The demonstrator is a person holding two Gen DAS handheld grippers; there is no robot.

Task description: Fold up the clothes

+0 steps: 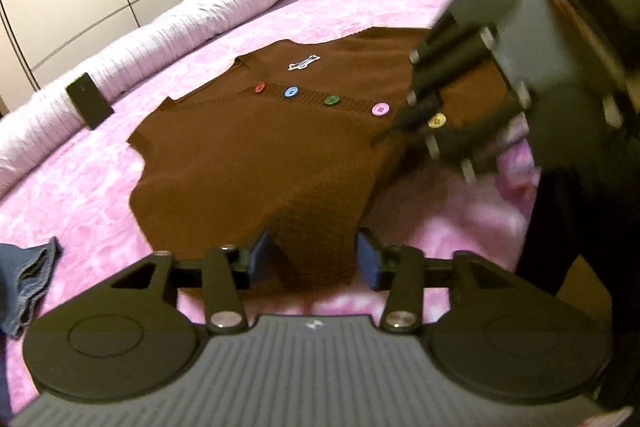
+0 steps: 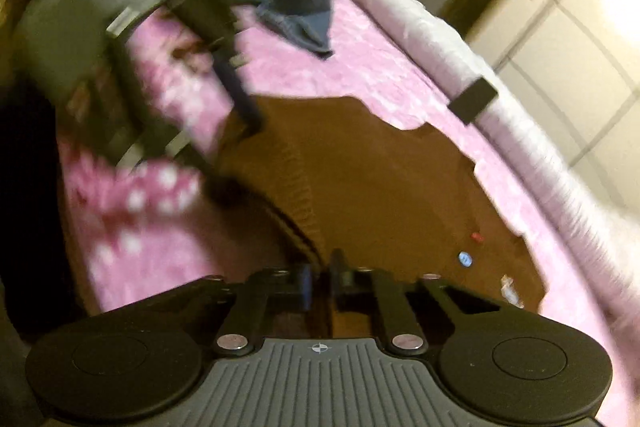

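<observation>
Between the left tool's [image 1: 316, 259] parted pads, brown cardigan's [image 1: 256, 147] cuff; right tool [image 2: 320, 281] clamped on its hem.

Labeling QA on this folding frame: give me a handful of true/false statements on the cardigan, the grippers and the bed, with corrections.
1. The brown cardigan lies on a pink bedspread. True.
2. All the cardigan's buttons are white. False: they are red, blue, green, pink and yellow.
3. The left gripper has its fingers pressed flat together with nothing between them. False: they stand apart, with a fold of the cardigan's ribbed hem between them.
4. The right gripper has its fingers closed at the cardigan's edge. True.
5. A denim garment lies on the bed beside the cardigan. True.
6. The cardigan carries a star-shaped patch. False: its white patch is bone-shaped.
</observation>
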